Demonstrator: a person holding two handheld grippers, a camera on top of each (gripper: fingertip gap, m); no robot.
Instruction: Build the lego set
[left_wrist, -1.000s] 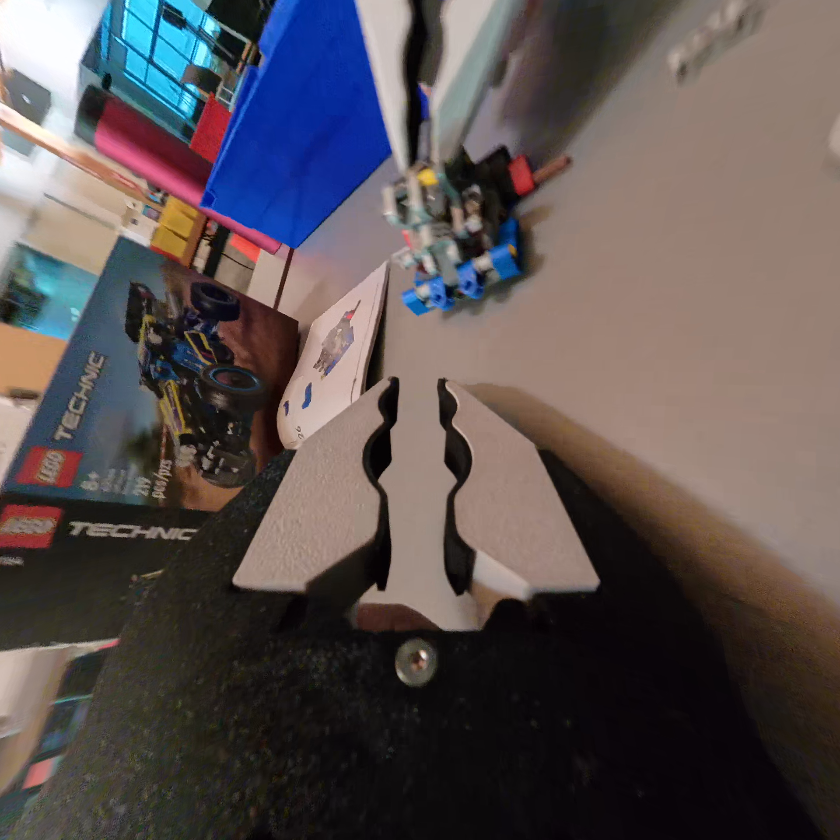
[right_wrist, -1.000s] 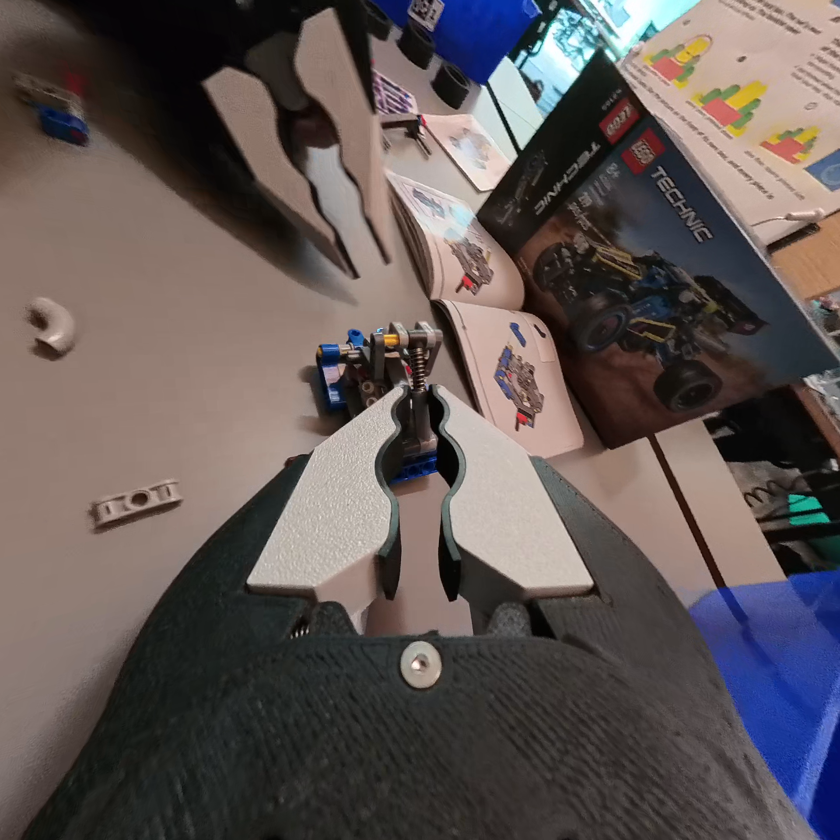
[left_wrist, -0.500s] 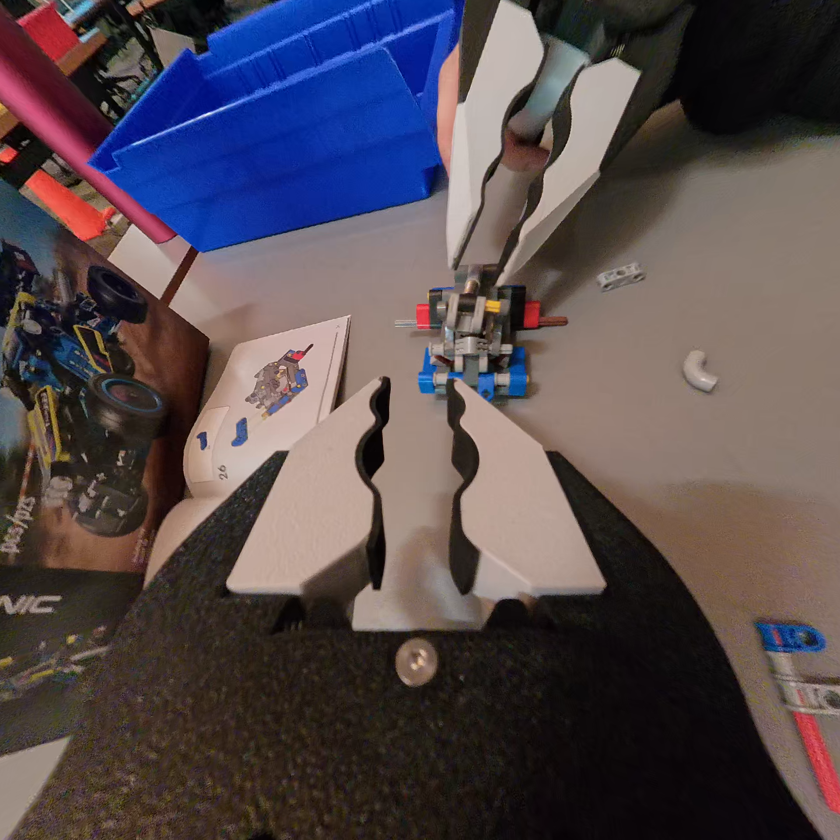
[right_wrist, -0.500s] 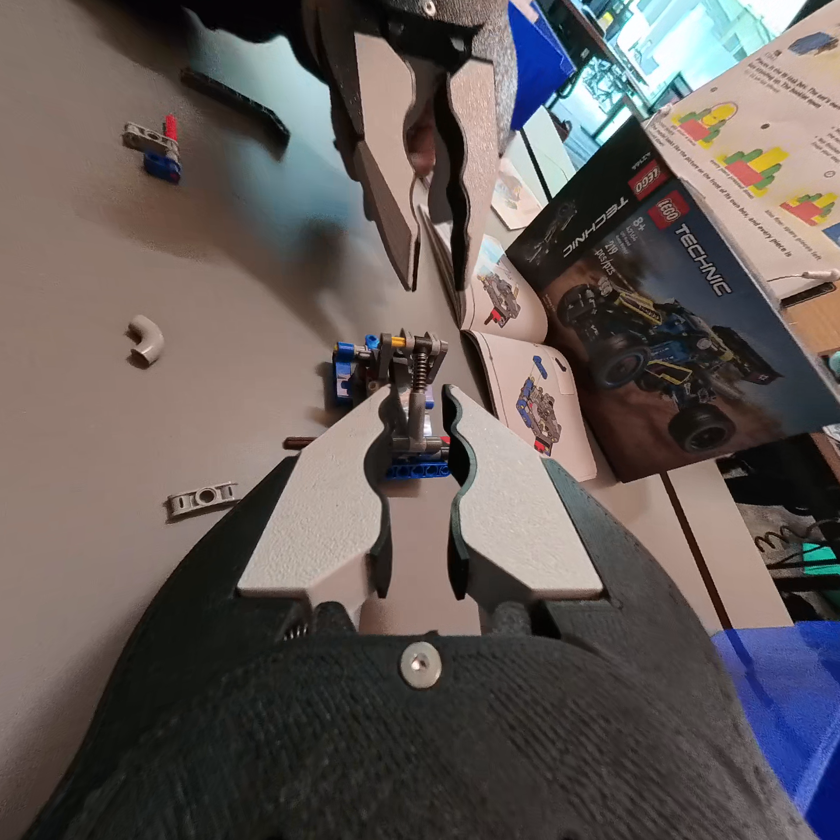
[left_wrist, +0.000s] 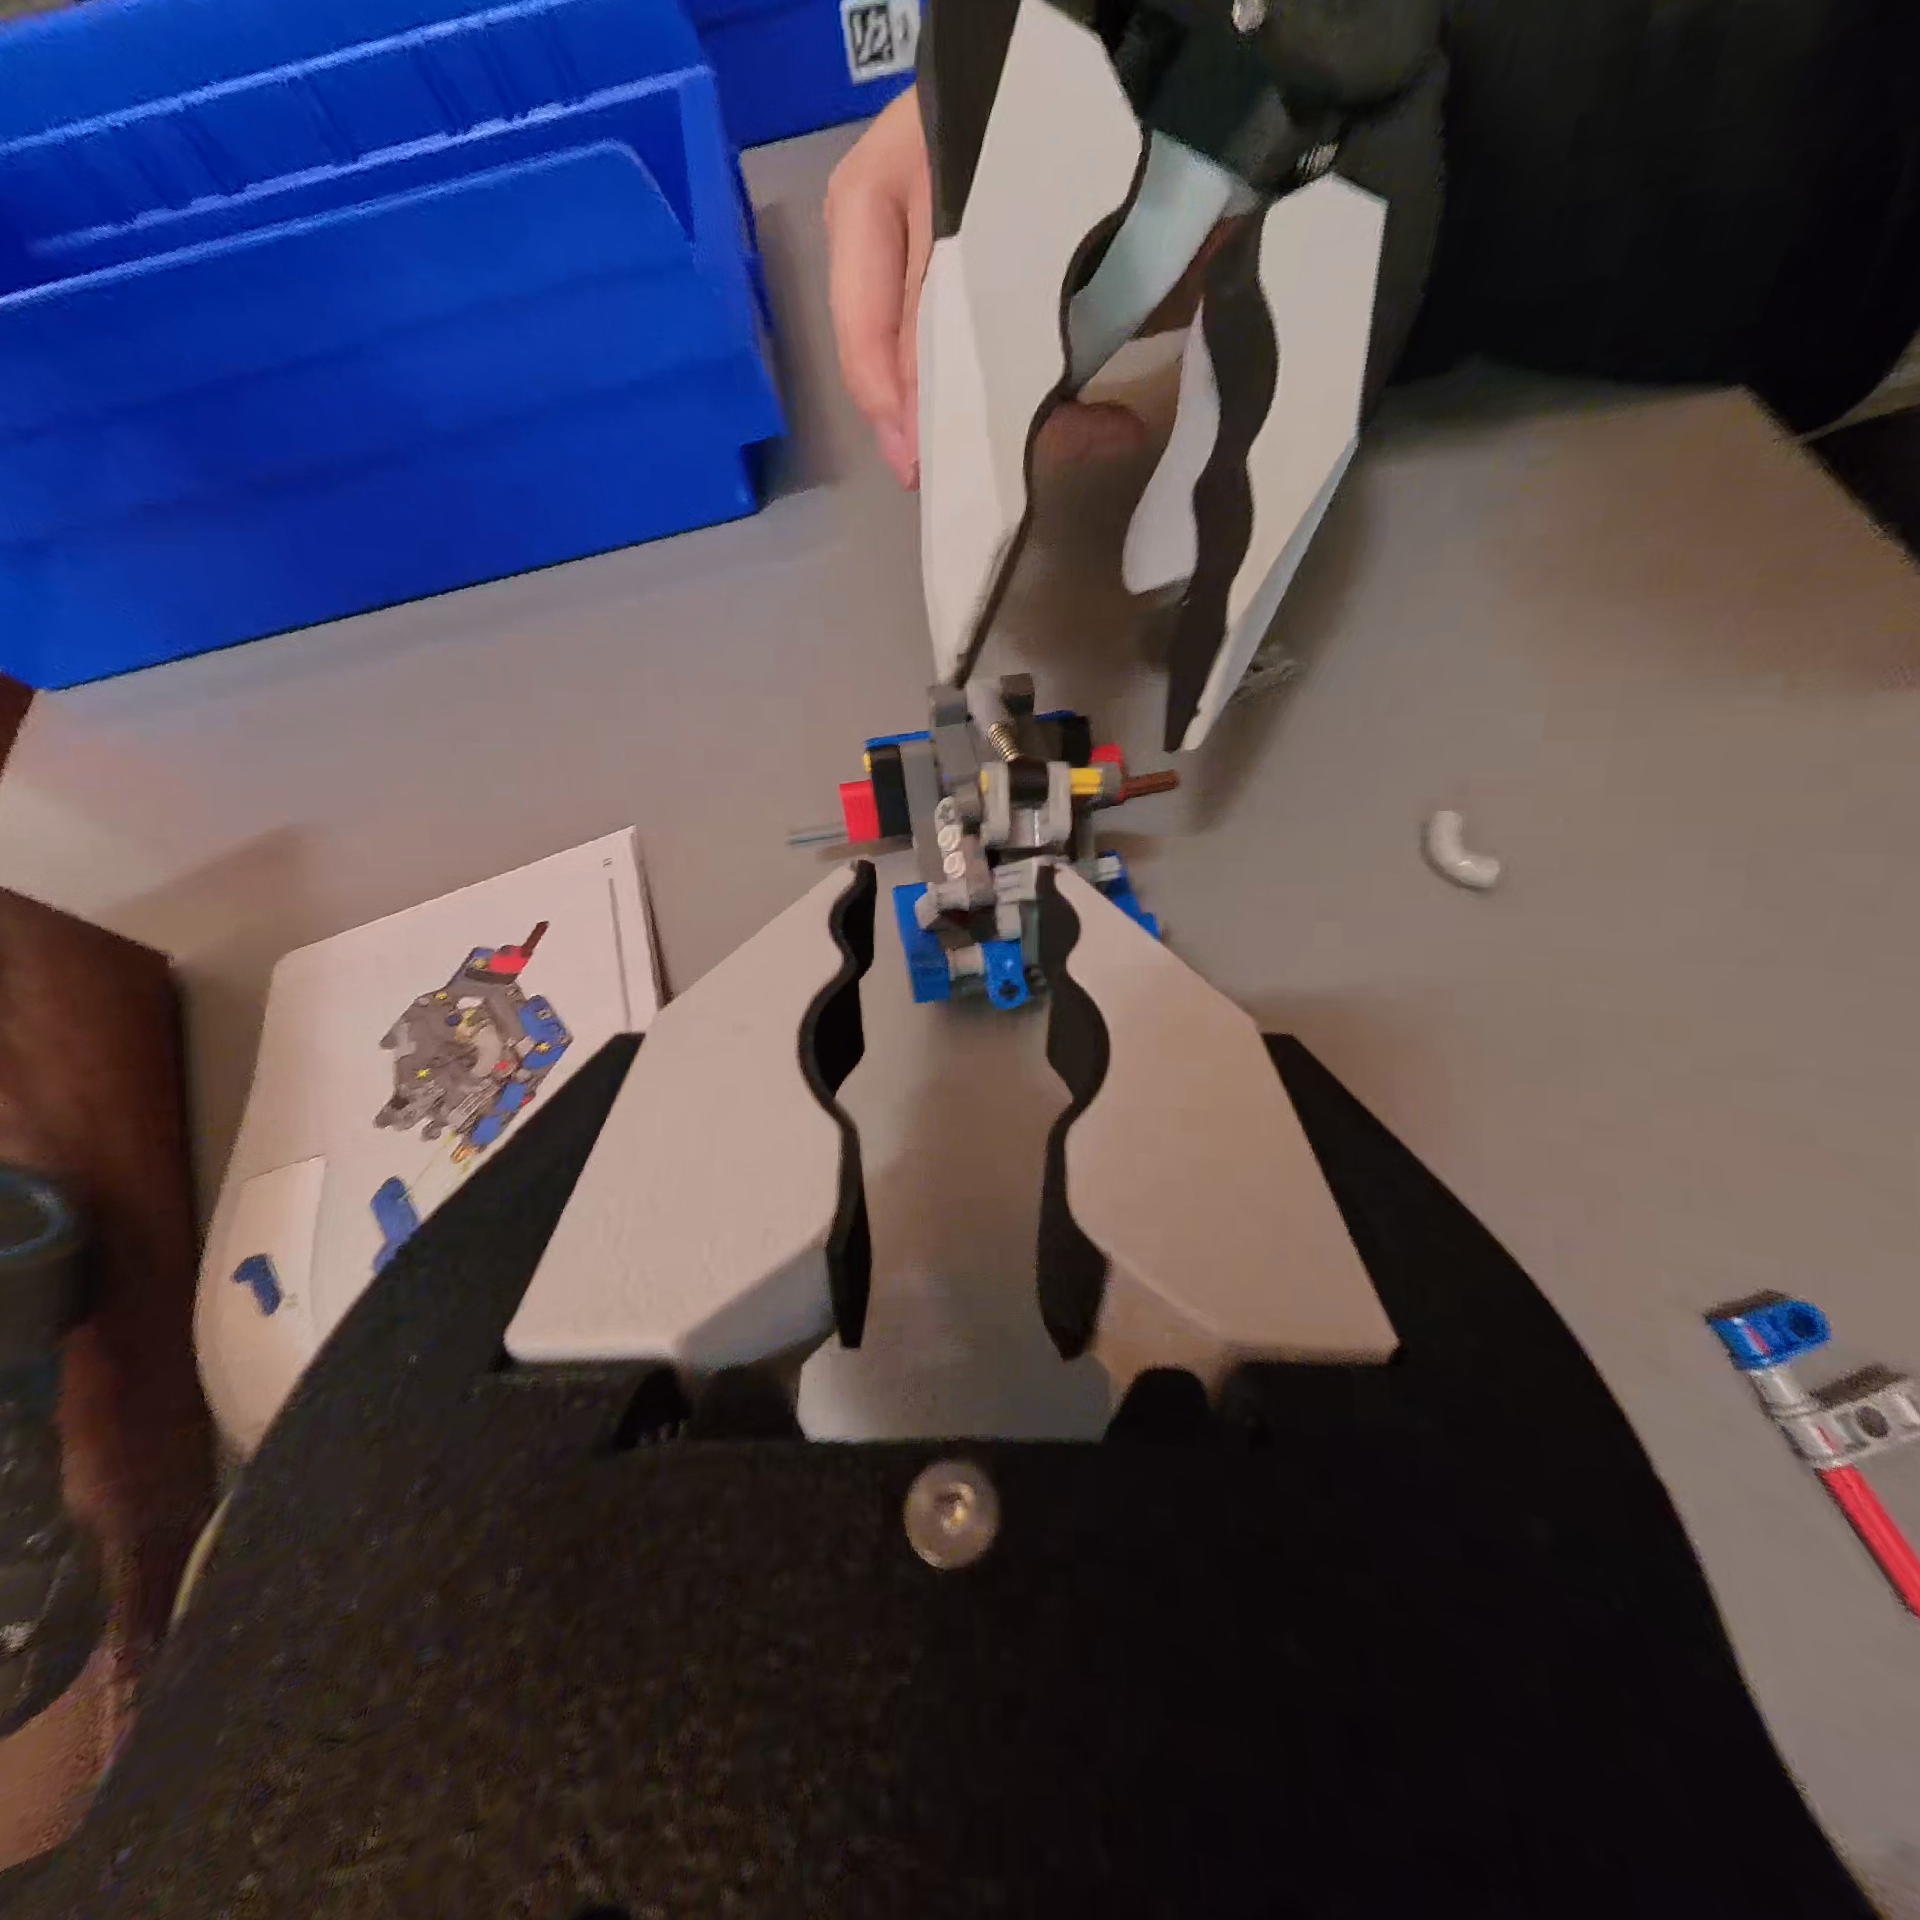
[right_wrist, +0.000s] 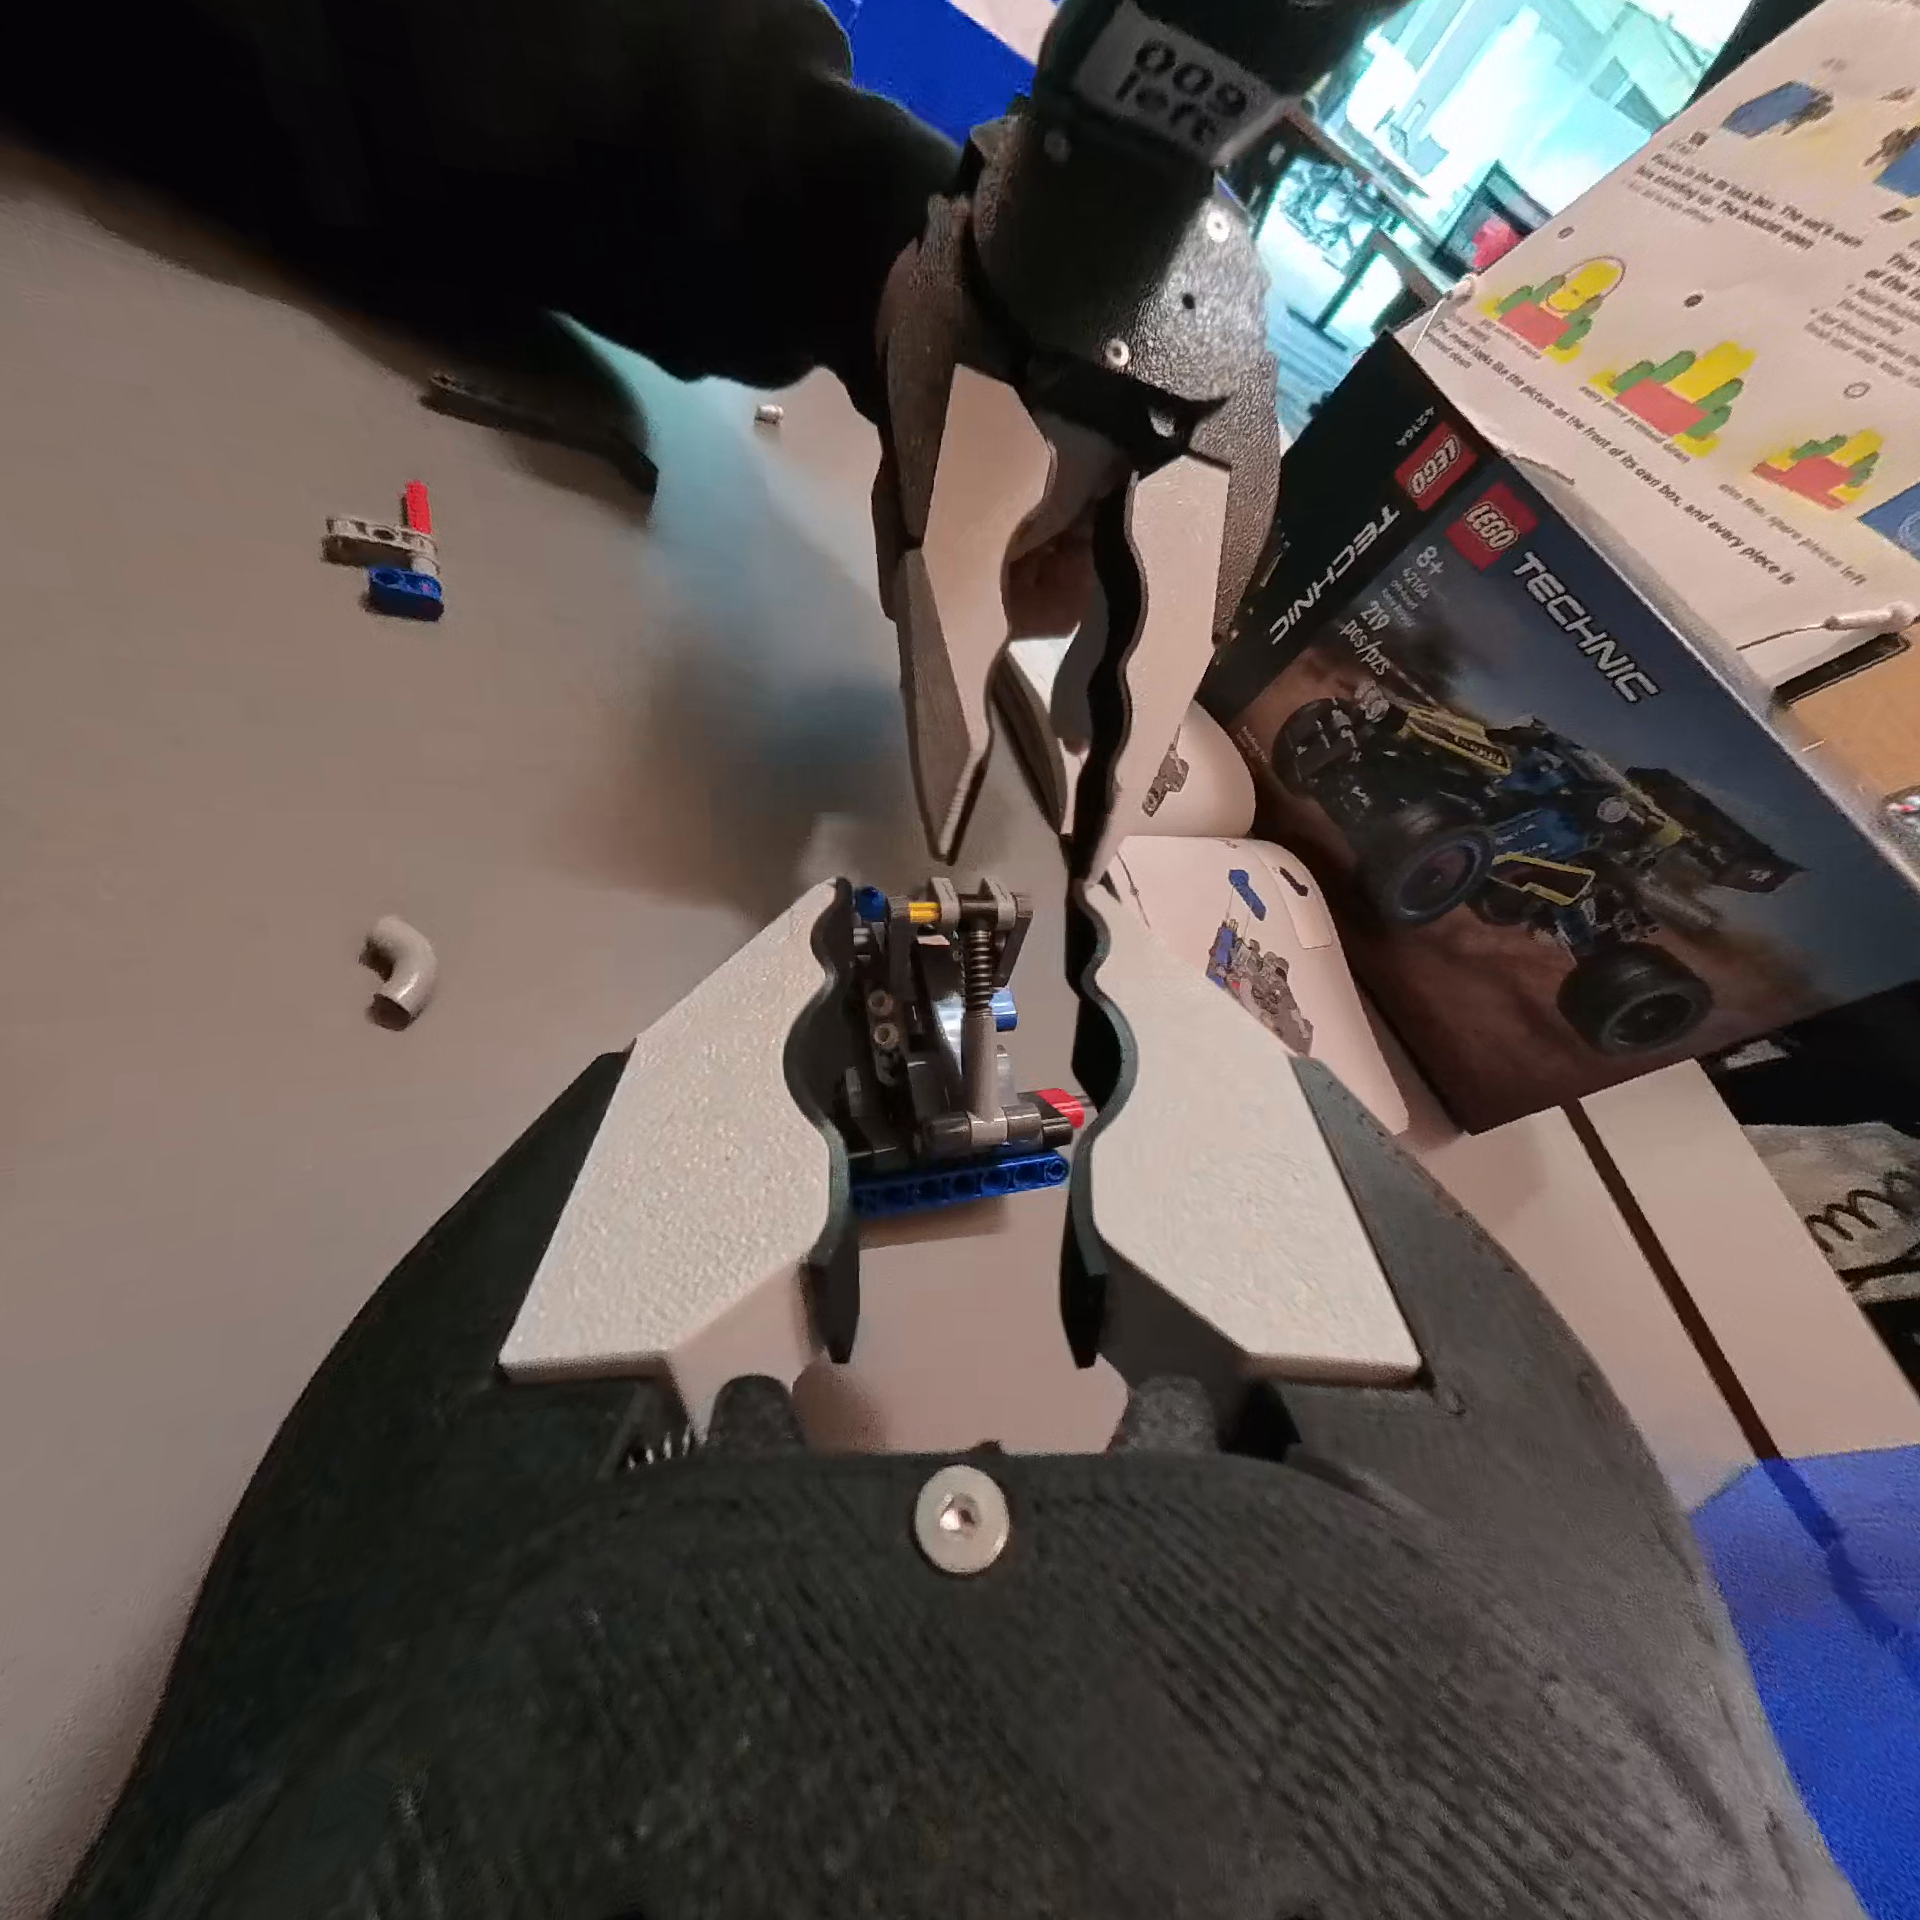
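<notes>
1. Small brick-built assembly (left_wrist: 982, 831) (grey, black and blue parts, a red end, a coil spring) stands on the grey table (left_wrist: 1558, 727), between the two grippers.
2. Left gripper (left_wrist: 954, 914): jaws part-way open. The near blue end of the assembly lies in the gap at the tips; the left pad stands clear of it, the right pad is at its edge. Contact there cannot be settled; no clamping seen.
3. Right gripper (right_wrist: 961, 935): jaws open wider. The assembly (right_wrist: 940, 1049) sits between the fingers, close against the left finger (right_wrist: 727, 1091), with a visible gap to the right finger (right_wrist: 1226, 1122). Not gripped.
4. In the left wrist view the right gripper (left_wrist: 1070, 707) comes in from the far side, tips just above the assembly's top, and a hand (left_wrist: 883, 281) shows behind it.
5. Open instruction booklet (left_wrist: 447, 1039) lies just left of the left gripper; blue bins (left_wrist: 364, 312) stand beyond it.
6. Loose parts on the table: a light grey elbow piece (left_wrist: 1460, 850), and a red axle with grey and blue connectors (left_wrist: 1813, 1397) near the right edge.
7. A printed set box (right_wrist: 1507, 748) stands beside the booklet.
</notes>
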